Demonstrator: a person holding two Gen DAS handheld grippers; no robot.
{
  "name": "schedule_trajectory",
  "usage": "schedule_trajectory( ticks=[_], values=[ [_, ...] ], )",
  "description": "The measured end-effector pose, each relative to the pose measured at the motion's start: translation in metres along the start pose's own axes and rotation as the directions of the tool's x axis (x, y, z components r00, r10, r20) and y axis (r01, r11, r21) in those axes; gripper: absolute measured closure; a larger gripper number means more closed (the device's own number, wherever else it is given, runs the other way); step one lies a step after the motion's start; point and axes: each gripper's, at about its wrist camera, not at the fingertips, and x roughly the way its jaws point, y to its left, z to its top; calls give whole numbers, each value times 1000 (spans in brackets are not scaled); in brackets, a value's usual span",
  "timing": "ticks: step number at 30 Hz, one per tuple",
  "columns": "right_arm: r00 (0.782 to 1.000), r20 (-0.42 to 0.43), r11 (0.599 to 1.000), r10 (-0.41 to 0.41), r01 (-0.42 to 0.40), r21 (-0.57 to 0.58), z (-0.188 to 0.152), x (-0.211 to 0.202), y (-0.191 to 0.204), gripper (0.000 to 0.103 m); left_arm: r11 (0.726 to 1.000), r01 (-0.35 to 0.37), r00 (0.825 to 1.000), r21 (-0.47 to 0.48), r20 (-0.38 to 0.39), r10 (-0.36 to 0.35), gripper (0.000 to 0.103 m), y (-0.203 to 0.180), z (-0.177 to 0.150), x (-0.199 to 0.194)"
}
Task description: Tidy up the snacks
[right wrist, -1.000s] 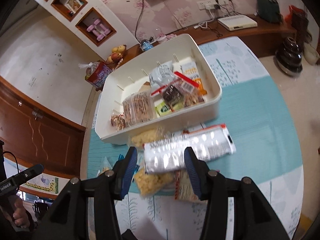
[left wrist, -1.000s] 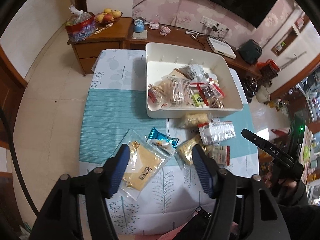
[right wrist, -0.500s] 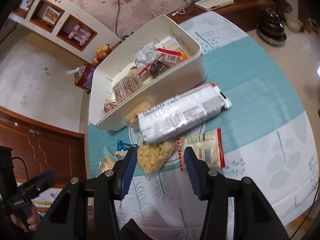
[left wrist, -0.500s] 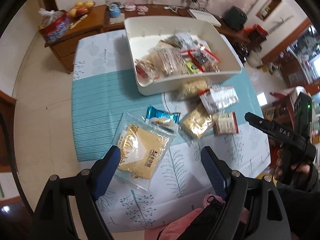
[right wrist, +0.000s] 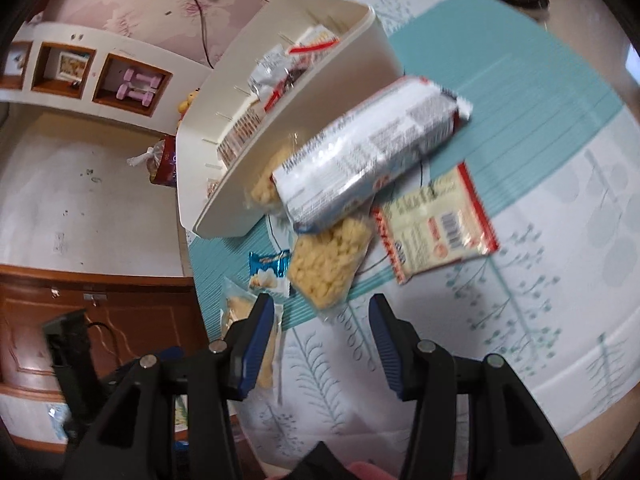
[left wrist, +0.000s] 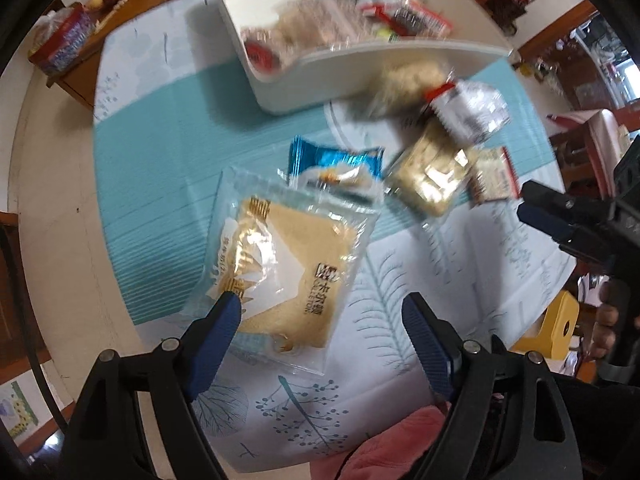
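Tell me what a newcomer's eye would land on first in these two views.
First, the large clear packet with a golden cake, lying on the tablecloth right before the left gripper, whose open jaws hang over it. Next, the long silver snack pack propped against the white bin full of snacks. A bag of yellow puffs lies just ahead of the right gripper.

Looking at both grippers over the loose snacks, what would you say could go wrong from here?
The blue packet overlaps the clear cake packet under the left gripper, so both might get pinched. The silver pack leans on the puff bag before the right gripper; pulling the bag may tip it.
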Motion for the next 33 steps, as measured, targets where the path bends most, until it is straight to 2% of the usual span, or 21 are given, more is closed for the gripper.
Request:
schedule_trajectory(
  ticks=[4, 9, 11, 18, 23, 26, 33],
  values=[
    [1000, -26, 998, 16, -15, 56, -2, 19, -3, 53, 1000, -25, 998, 16, -60, 26, 21, 5, 0, 25],
    [998, -53, 996, 19, -14, 89, -2, 43, -2, 53, 999, -39, 995, 19, -94, 41, 21, 11, 1, 46],
    [998, -64, 996, 8, -2, 90, -1, 50, -1, 53, 999, -32, 994, 14, -104, 33, 17, 14, 2, 53],
    [997, -76, 996, -27, 34, 86, 11, 70, 6, 53, 999, -36, 995, 5, -96, 36, 9, 17, 6, 63],
    [995, -76, 993, -68, 74, 87, 23, 79, 10, 53, 998, -62, 994, 25, -84, 64, 3, 13, 14, 68],
    [991, -85, 990, -100, 108, 96, 30, 86, 11, 53, 994, -95, 992, 50, -85, 99, 2, 8, 19, 72],
    [985, -105, 980, -134, 148, 133, 41, 99, 11, 53, 992, -118, 988, 51, -94, 122, 2, 4, 28, 78]
  ],
)
